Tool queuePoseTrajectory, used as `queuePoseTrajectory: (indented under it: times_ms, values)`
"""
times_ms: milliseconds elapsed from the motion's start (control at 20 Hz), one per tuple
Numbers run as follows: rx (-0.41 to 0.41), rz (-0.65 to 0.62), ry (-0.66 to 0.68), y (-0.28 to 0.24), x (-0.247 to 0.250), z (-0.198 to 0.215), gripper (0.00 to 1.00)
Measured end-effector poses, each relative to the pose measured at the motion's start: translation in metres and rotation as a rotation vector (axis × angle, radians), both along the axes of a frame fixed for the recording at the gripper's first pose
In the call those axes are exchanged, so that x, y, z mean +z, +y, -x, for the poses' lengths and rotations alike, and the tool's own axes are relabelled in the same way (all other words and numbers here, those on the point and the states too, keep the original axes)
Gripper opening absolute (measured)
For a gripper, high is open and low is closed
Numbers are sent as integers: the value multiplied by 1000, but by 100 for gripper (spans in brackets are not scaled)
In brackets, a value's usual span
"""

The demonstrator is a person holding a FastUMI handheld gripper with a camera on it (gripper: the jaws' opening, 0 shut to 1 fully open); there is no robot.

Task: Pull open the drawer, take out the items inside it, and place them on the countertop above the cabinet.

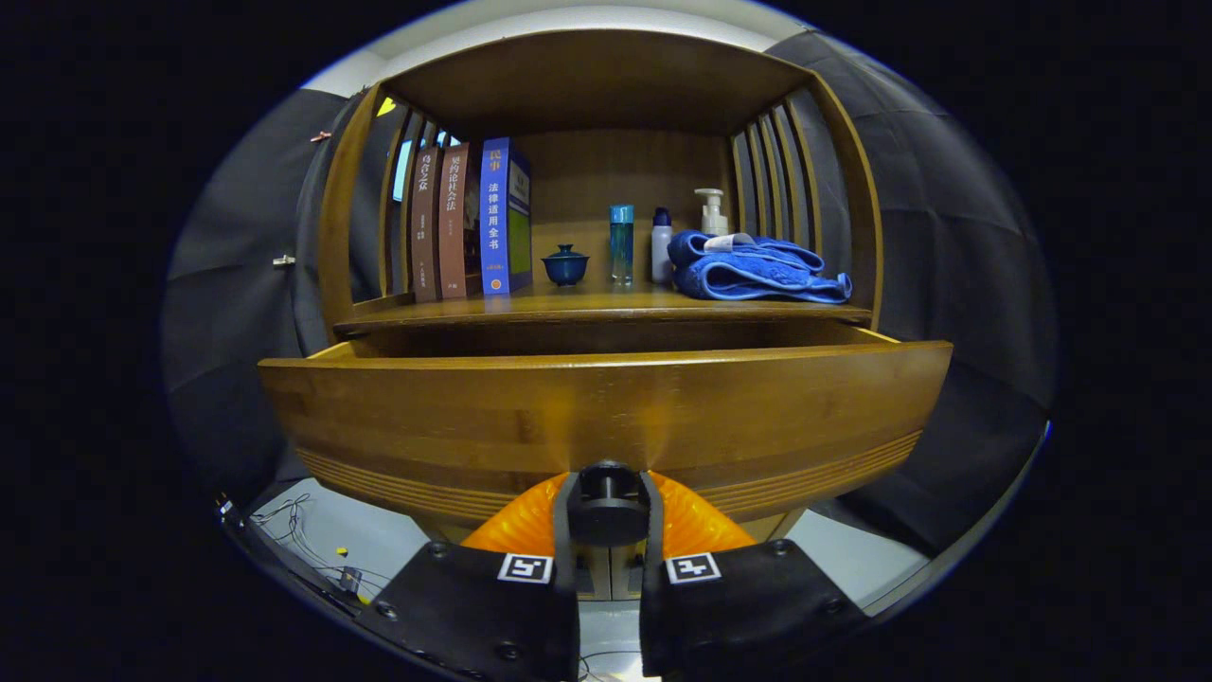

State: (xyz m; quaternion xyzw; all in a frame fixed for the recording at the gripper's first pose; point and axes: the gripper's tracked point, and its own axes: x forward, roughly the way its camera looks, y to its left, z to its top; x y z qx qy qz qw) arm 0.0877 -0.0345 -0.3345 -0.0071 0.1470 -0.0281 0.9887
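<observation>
The drawer [606, 417], already pulled out below the countertop [606, 305], looks heavy and stiff, and my gripper [607, 511] is closed around its small round knob [607, 500], the right place to hold.

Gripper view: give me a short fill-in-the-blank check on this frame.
1. The gripper is shut on the drawer's ____.
2. The drawer is pulled ____.
3. The blue towel lies on the ____.
4. Beside the three books stands a lidded blue ____.

Missing words: knob; open; countertop; cup
</observation>
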Motion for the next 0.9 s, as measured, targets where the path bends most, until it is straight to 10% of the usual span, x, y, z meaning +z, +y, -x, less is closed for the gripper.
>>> queuePoseTrajectory:
  times_ms: [750,900]
  values:
    - [20,-2,9,0,-6,66,29]
    - [35,-10,17,1,-3,65,43]
